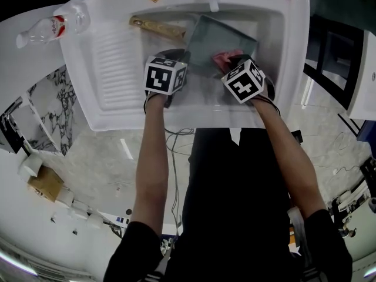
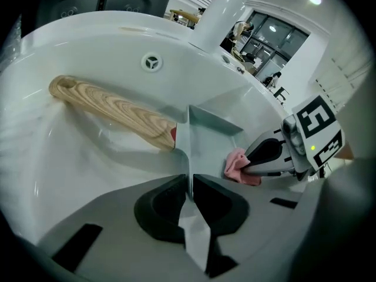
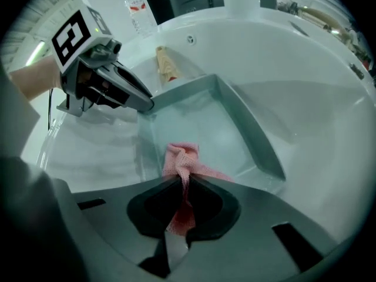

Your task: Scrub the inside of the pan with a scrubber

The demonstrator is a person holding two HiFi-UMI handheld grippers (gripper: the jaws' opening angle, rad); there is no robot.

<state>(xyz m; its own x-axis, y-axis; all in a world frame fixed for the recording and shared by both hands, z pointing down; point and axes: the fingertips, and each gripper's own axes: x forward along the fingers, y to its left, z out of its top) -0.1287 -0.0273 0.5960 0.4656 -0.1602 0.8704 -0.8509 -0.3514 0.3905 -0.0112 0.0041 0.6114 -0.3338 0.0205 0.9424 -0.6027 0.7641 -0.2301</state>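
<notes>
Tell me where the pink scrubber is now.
In the right gripper view, low centre, the pink scrubber is pinched in the right tongs, inside the pan that sits in the sink.

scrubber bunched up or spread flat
Bunched up: the scrubber is crumpled in folds, pinched between the jaws of the right gripper, inside the pan.

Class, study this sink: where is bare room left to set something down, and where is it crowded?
Free: the ribbed drainboard, between the sink's left rim and the wooden handle; the basin right of the pan. Crowded: the pan's near edge, where the left hand-held gripper clamps its wall and the right hand-held gripper holds the scrubber.
</notes>
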